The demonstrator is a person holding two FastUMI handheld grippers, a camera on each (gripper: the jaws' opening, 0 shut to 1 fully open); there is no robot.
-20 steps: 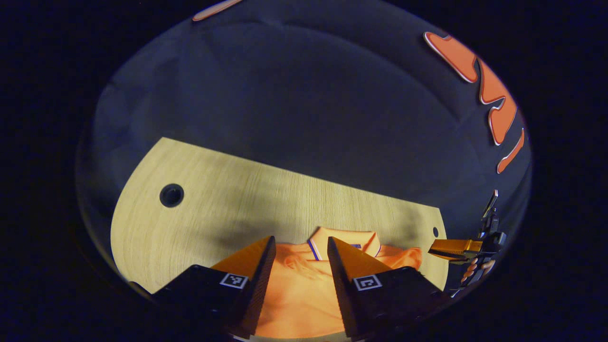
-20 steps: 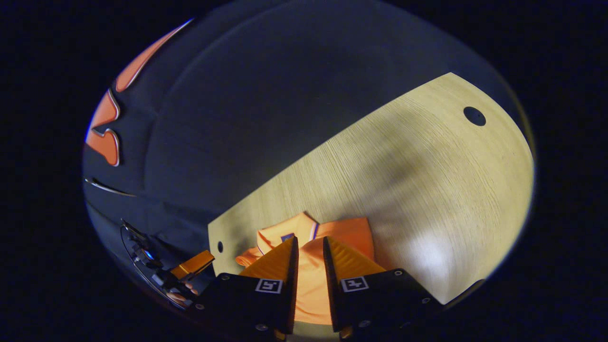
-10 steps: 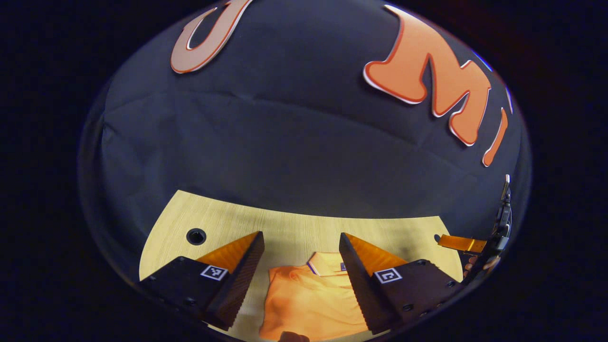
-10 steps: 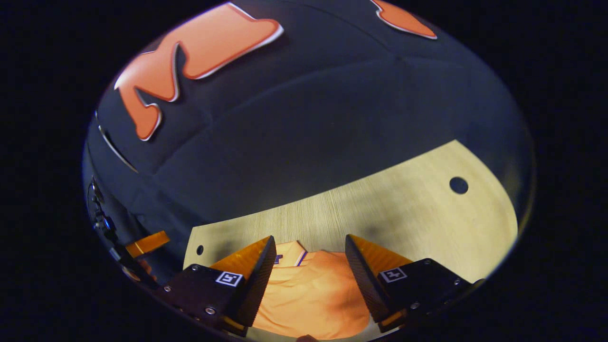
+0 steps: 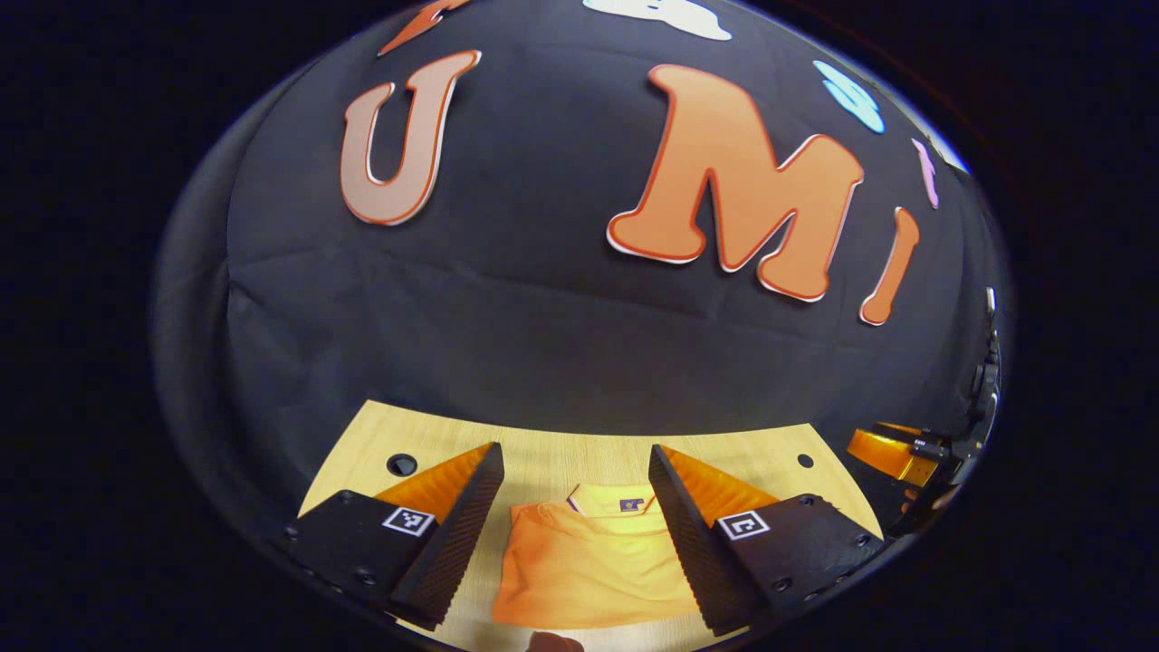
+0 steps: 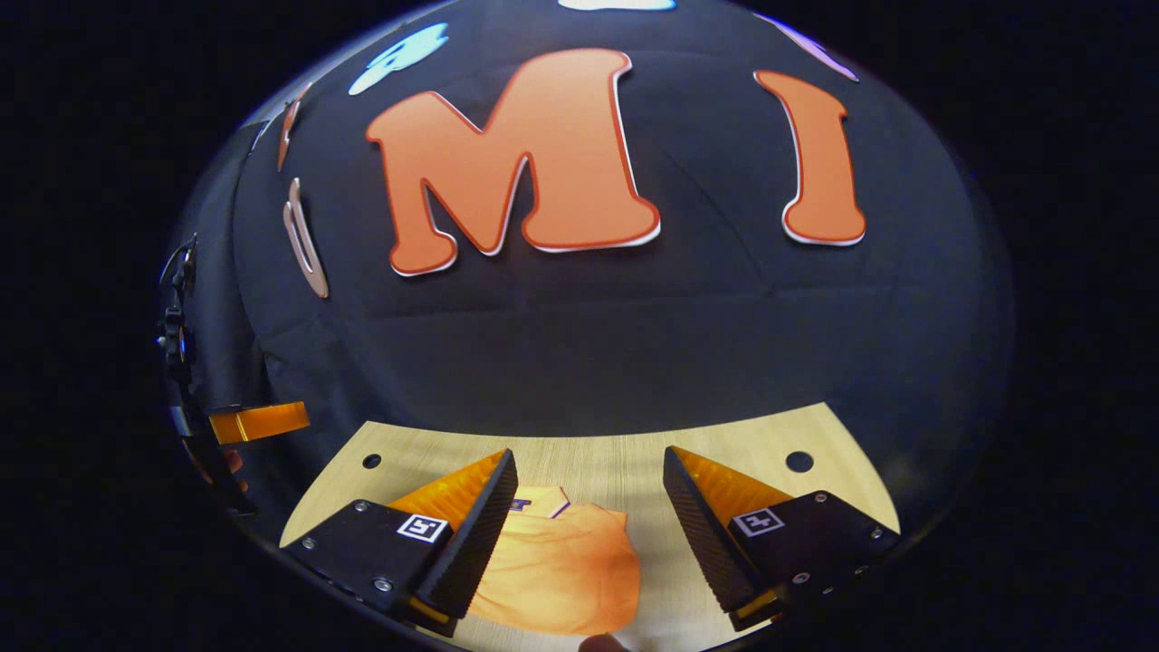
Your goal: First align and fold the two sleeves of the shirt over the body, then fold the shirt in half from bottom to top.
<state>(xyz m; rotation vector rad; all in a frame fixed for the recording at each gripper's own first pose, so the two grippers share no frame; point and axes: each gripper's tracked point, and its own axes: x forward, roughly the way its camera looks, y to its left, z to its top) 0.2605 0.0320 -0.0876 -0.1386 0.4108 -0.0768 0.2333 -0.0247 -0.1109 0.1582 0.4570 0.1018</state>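
The shirt (image 5: 589,566) lies on the wooden table (image 5: 552,457) as a compact orange packet, with the collar (image 5: 614,498) on top at the far edge, toward the black cloth wall (image 5: 543,344) of the booth. In the left gripper view the left gripper (image 5: 572,457) is held above the near part of the table with its two fingers spread wide — between them there is only air, and the shirt is seen lower down in the gap, not touched by them. In the right gripper view the right gripper (image 6: 589,462) is also wide open and holds nothing; here the shirt (image 6: 561,570) lies more to the left side of the gap, and the left finger (image 6: 462,516) covers part of its collar end. The table has small round holes near its far corners: one (image 5: 401,465) at the left and one (image 5: 805,460) at the right in the left gripper view, and again two (image 6: 372,461) (image 6: 799,461) in the right gripper view. The other gripper shows far off at the edge of each view — at the right (image 5: 892,453) in the left gripper view, at the left (image 6: 258,422) in the right gripper view — and both are well apart from the shirt. Nothing lies on the table between the grippers and the shirt.
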